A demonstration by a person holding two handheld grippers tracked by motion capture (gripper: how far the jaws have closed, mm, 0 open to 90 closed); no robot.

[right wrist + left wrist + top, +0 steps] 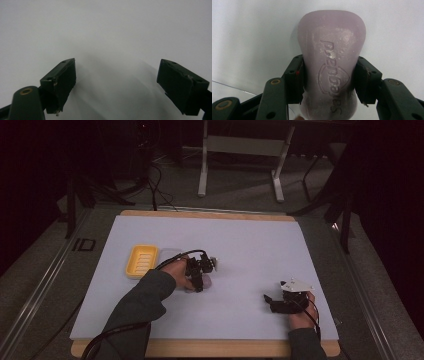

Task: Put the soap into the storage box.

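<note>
A pale purple bar of soap (332,65) with embossed lettering sits between the two black jaws of my left gripper (329,80), and both pads press on its narrow waist. From above, the left gripper (199,282) stands near the middle of the white mat with the soap (204,283) showing under it. My right gripper (270,301) rests low at the front right of the mat. Its jaws (117,82) stand wide apart over bare white surface with nothing between them.
A yellow soap dish (141,260) lies on the white mat (250,250) just left of the left hand. The mat covers a wooden board on a table. Table legs and cables stand on the dark floor beyond the far edge.
</note>
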